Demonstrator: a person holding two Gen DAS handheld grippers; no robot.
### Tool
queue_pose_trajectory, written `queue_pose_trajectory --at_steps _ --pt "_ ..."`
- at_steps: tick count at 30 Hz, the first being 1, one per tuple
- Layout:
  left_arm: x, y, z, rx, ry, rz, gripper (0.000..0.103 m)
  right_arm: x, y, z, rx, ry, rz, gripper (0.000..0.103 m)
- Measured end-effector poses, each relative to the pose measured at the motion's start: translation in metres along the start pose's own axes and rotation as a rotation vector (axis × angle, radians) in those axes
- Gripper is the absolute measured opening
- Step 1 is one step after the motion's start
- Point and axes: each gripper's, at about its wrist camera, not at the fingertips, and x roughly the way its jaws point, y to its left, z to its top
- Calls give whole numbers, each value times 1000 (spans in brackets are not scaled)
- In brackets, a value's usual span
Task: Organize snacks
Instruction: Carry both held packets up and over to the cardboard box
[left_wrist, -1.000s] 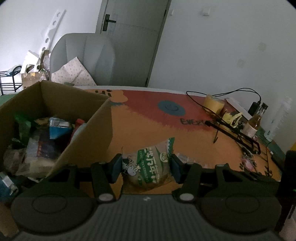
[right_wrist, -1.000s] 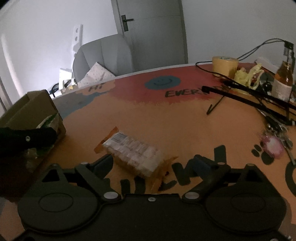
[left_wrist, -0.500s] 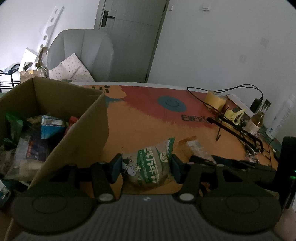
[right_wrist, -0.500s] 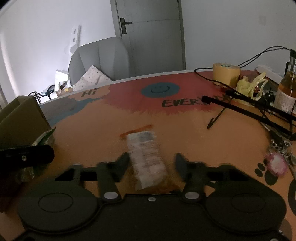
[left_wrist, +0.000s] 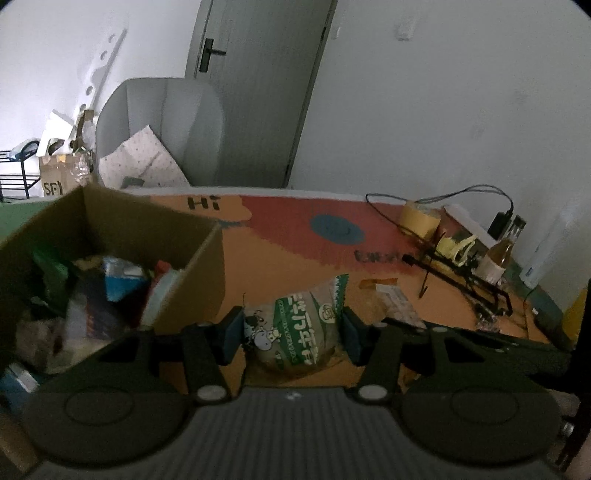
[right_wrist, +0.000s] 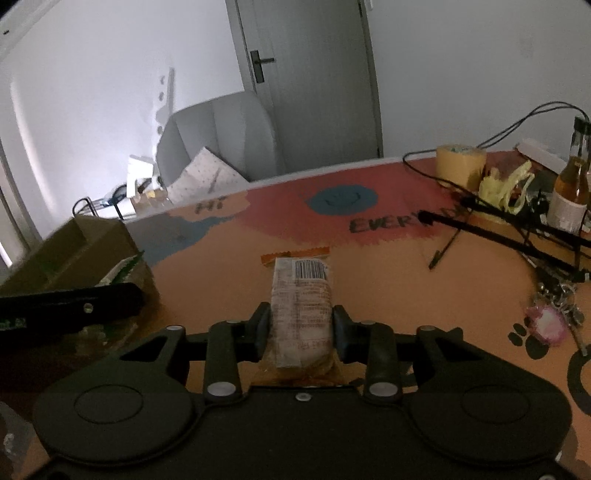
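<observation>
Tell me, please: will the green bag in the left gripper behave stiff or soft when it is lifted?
Probably soft: the green bag bulges between the left gripper fingers, and its film looks crinkled. It seems puffy, so likely light. The smooth wrapper might slip if the squeeze is loose.

The left claw (left_wrist: 291, 334) has a ribbed grey housing in the middle, flanked by two round black discs with a shallow circle pressed into each. Its two black fingers carry a silver screw at the base and end in blue pads (left_wrist: 233, 334). The right claw (right_wrist: 300, 328) is black all over, with the same paired discs, silver screws along its linkage arms and one small screw in the centre of its body.
</observation>
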Motion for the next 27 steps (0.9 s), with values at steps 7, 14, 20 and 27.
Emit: queue_pose_trajectory --at_steps 7,14,20,27 --pt "-20 6 9 1 -48 2 54 -23 22 12 -13 -53 29 33" --pt "-39 21 16 -8 -85 18 54 -37 41 21 -27 -90 55 33" --pt "-52 34 22 -18 -106 29 54 -42 57 28 -35 -110 79 33" --pt "-67 61 25 -44 -119 53 54 -39 78 31 -55 -122 107 33"
